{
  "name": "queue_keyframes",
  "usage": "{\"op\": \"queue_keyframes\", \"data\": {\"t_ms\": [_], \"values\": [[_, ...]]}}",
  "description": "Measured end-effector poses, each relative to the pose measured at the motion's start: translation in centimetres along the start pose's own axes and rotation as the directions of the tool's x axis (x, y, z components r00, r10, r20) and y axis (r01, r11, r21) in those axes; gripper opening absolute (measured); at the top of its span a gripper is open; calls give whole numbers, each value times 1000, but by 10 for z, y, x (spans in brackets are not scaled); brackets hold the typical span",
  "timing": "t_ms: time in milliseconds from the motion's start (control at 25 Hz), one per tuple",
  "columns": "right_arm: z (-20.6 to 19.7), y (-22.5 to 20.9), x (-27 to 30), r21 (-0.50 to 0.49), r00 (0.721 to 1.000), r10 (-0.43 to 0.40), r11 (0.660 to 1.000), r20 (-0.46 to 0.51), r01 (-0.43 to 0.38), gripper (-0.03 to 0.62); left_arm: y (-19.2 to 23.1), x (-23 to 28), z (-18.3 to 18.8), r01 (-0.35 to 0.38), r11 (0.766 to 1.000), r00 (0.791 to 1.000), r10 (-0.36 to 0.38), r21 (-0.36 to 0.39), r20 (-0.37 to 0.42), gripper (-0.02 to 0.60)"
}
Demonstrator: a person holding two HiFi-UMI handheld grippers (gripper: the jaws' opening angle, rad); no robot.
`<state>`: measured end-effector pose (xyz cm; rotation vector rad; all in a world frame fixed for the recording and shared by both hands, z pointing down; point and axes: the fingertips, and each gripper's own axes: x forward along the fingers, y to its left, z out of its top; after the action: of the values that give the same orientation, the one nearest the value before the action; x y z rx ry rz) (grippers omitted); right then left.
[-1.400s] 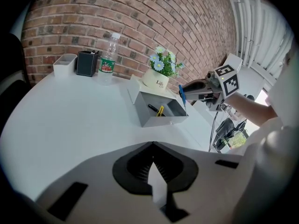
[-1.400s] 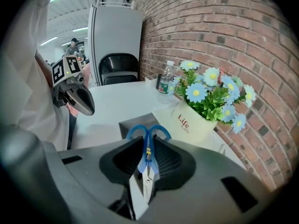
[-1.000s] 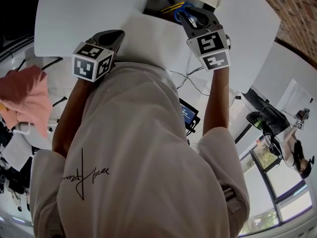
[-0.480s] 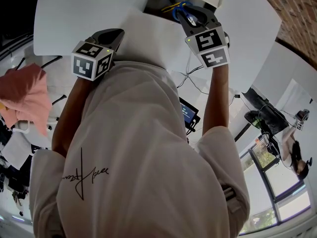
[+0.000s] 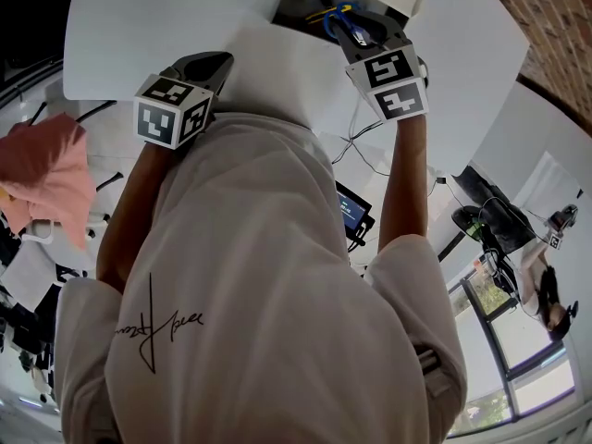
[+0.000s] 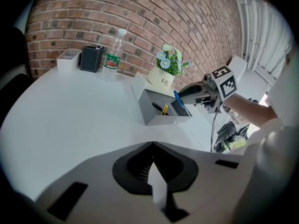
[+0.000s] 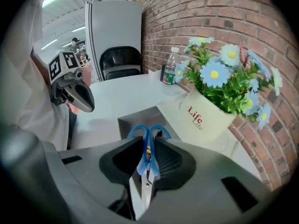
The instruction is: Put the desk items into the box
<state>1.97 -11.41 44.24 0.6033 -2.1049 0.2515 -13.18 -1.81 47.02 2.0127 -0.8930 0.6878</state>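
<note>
The right gripper [image 5: 351,26] had edged slightly farther forward over the table [image 6: 70,106] than a second before, bringing its load closer over the open grey box [image 6: 163,120]. The left gripper [image 5: 215,65] had kept its place, hanging over the bare white tabletop well back from the box.

The right gripper's jaws were clamped narrowly on a pair of blue-handled scissors [image 7: 145,160]. The handle loops stuck out past the jaw tips above the box's opening, and the steel blades ran back toward the camera. In its own view the left gripper's jaws stood together with nothing between them.

Inside the box lay a black pen [image 6: 156,106] and a yellow item [image 6: 164,109] that was too small to name. Just behind the box stood a cream flower pot [image 7: 205,118] of blue and white daisies. Farther along the brick wall were a water bottle [image 6: 112,55], a black holder [image 6: 91,59] and a white container [image 6: 67,59].
</note>
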Motion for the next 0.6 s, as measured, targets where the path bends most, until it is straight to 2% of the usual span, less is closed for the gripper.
{"op": "queue_keyframes", "data": {"t_ms": [600], "values": [[-10, 1, 23, 2, 998, 18, 1000, -59, -18, 100, 7, 1, -4, -8, 1000, 1000, 8, -20, -5, 5]]}}
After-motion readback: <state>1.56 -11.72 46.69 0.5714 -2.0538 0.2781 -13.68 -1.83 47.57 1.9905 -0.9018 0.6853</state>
